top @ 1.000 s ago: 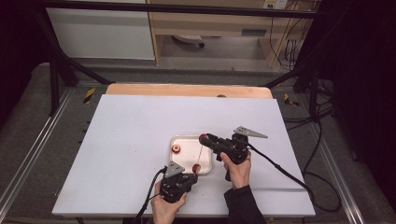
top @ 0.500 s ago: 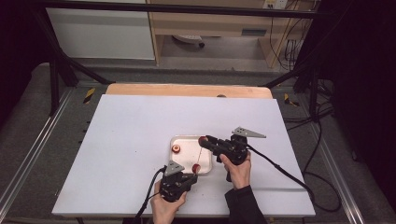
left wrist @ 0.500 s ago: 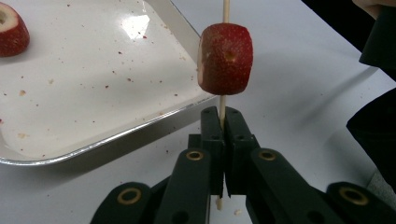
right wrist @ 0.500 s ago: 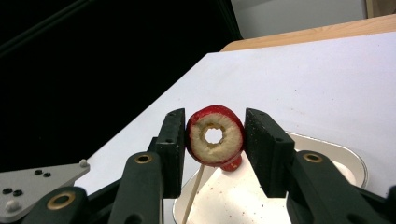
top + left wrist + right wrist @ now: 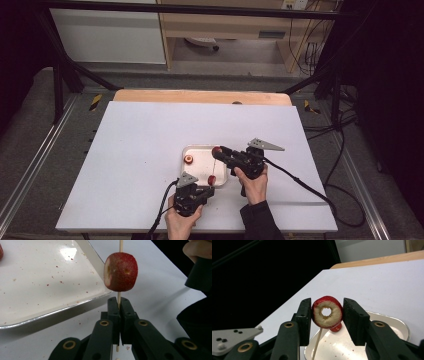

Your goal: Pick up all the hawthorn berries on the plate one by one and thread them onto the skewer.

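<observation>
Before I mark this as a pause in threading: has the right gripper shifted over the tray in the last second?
No. The right gripper still sits over the far right corner of the tray, clamped on its red fruit ring.

Upright skewer (image 5: pixel 119 297) through red fruit (image 5: pixel 121 271); cored ring (image 5: pixel 327 312) above tray (image 5: pixel 200 172).

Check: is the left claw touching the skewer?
Touching. The left gripper view shows the left claw shut on the skewer below the fruit.

Bare table (image 5: pixel 140 165) left of the tray (image 5: pixel 200 150) gives free passage; skewer (image 5: pixel 215 167) bars its right edge.
</observation>
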`<state>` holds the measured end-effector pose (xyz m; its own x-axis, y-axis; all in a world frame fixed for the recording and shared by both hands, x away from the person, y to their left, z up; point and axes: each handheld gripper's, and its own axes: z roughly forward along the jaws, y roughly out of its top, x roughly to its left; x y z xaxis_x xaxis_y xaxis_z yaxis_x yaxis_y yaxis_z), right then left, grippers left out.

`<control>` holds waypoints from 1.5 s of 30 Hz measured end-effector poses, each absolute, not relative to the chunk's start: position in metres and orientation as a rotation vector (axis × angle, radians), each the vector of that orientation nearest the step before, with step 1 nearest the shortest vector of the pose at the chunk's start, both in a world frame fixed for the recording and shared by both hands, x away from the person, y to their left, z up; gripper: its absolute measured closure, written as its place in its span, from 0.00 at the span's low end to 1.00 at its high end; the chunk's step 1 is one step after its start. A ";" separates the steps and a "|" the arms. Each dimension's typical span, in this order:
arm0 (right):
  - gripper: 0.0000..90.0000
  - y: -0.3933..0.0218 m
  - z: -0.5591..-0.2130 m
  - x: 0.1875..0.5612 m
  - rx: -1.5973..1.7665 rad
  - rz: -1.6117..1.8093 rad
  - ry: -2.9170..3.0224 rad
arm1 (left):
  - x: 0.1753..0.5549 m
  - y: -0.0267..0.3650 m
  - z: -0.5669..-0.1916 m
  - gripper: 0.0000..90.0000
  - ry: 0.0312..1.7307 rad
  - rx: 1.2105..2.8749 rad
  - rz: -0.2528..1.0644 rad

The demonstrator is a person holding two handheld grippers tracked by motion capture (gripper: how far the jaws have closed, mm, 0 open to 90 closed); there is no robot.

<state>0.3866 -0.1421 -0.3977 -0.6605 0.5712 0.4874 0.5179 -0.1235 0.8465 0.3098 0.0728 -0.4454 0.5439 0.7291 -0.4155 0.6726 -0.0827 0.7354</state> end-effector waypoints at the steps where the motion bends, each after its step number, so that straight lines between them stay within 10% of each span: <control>1: 0.67 -0.142 -0.398 0.387 1.289 1.949 2.060 | 0.310 0.072 -0.446 0.98 1.162 1.787 0.075; 45: 0.67 -0.136 -0.400 0.386 1.277 1.860 2.352 | 0.316 0.086 -0.442 0.98 1.075 1.877 0.114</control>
